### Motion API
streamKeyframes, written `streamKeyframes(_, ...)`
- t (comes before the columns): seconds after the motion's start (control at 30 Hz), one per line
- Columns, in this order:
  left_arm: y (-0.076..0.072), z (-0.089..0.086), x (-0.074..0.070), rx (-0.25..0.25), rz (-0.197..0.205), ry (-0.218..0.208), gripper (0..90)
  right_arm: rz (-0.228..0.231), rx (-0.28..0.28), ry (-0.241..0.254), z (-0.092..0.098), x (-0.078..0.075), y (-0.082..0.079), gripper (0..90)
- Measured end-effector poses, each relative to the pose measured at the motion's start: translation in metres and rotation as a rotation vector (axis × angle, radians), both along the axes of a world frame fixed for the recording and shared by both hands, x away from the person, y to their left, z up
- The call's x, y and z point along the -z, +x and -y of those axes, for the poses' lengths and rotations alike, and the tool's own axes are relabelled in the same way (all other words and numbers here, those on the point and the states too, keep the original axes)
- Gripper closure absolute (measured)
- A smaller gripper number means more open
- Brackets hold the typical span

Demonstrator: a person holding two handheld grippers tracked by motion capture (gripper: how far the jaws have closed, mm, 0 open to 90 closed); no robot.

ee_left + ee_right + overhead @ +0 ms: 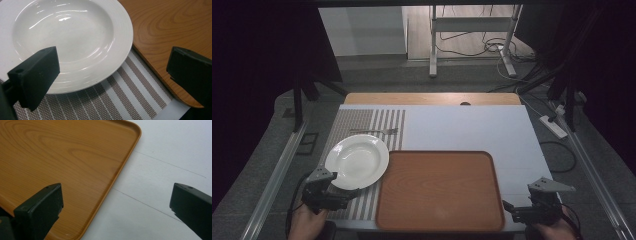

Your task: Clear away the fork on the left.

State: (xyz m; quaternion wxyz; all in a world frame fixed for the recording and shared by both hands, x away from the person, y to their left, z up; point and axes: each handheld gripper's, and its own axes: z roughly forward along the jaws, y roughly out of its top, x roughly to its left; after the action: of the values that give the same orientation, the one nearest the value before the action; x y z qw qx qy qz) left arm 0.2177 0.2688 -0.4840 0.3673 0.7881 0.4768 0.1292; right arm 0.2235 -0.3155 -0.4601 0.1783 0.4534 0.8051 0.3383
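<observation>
The left gripper [343,192] sat at the near-left of the tabletop [492,130], w/ its fingers [37,75] spread wide and holding nothing. In the left gripper view one finger hung over the near rim of the white plate [72,37]; can't tell if it touched. The other finger was over the near-left corner of the wooden tray [175,27], w/ the striped placemat [120,100] showing in the gap between them. The plate was empty and lay on the placemat, its right edge just beside the tray's left side, poss. overlapping the rim. A fork [374,131] lay on the placemat beyond the plate, apart from it. The right gripper [512,207] was at the near-right, held by a hand [554,231] at the bottom edge; its fingers [40,210] were also wide apart and empty. In the right gripper view one finger sat over the tray's right edge, the other over bare white tabletop, neither clearly touching anything. The tray was empty and lay at the near middle of the tabletop, between the two grippers. The left hand [304,222] gripped its tool from below.
</observation>
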Motion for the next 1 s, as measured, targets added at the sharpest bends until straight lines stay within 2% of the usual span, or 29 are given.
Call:
streamKeyframes(0.2,0.008,-0.001,0.001,-0.011,-0.014,-0.015,0.0,-0.001,-0.003,-0.003,-0.001,0.000,0.000,0.0)
streamKeyframes(0.3,0.013,-0.001,0.000,-0.010,-0.039,-0.033,0.0,-0.002,-0.003,-0.006,-0.001,0.000,0.000,0.0)
streamKeyframes(0.43,0.019,0.000,0.000,-0.008,-0.049,-0.024,0.0,-0.004,-0.002,-0.006,-0.001,0.000,0.000,0.0)
streamKeyframes(0.8,0.046,-0.001,0.005,-0.002,-0.091,-0.004,0.0,-0.006,-0.006,-0.007,-0.002,0.001,0.000,0.0)
streamKeyframes(1.0,0.054,-0.001,0.007,-0.009,-0.104,0.008,0.0,-0.006,-0.007,-0.009,-0.002,0.001,0.000,0.0)
